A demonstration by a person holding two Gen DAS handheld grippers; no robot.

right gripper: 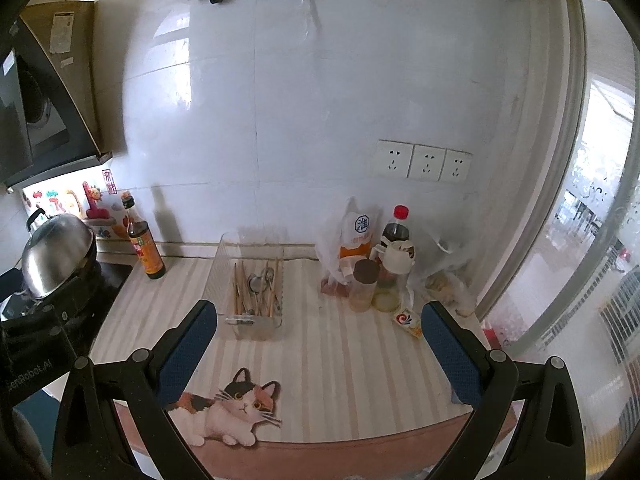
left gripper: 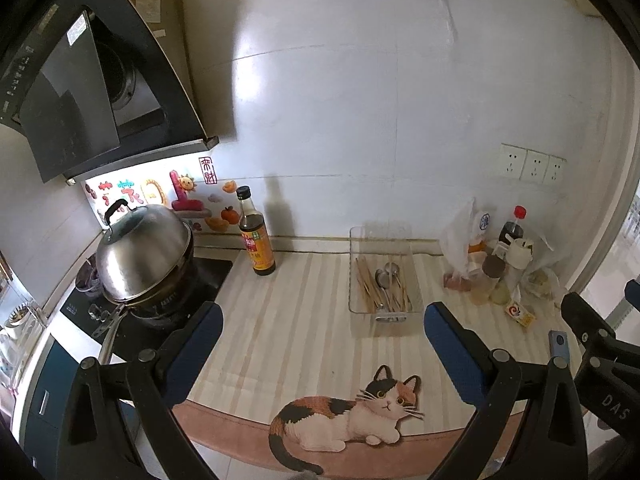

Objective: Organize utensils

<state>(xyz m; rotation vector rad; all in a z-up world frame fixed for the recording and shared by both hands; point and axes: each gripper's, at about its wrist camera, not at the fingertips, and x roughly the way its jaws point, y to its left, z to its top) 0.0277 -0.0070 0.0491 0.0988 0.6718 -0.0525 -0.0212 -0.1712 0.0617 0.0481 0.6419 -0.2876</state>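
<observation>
A clear plastic bin (left gripper: 385, 280) sits toward the back of the striped counter mat (left gripper: 304, 320), not far from the wall, and holds the utensils: wooden chopsticks (left gripper: 366, 286) lie lengthwise along its left side, with metal spoons (left gripper: 386, 276) beside them in the middle. The exact count of pieces is hard to make out through the fisheye blur. In the right wrist view the same bin (right gripper: 256, 280) lies ahead and slightly left of centre.

Both tongs hang above the near edge of the mat, well apart from the bin. The left gripper (left gripper: 322, 340) has its blue-padded jaws spread wide with nothing between them; the right gripper (right gripper: 318, 338) is likewise spread wide and holds nothing.

A cat picture (left gripper: 348, 412) decorates the mat's front edge. Left of the bin stands a dark sauce bottle (left gripper: 254, 236), and beyond it a lidded steel pot (left gripper: 144, 252) on the stove. To the right cluster bottles and jars (left gripper: 500, 260), with wall sockets (left gripper: 532, 166) above.
</observation>
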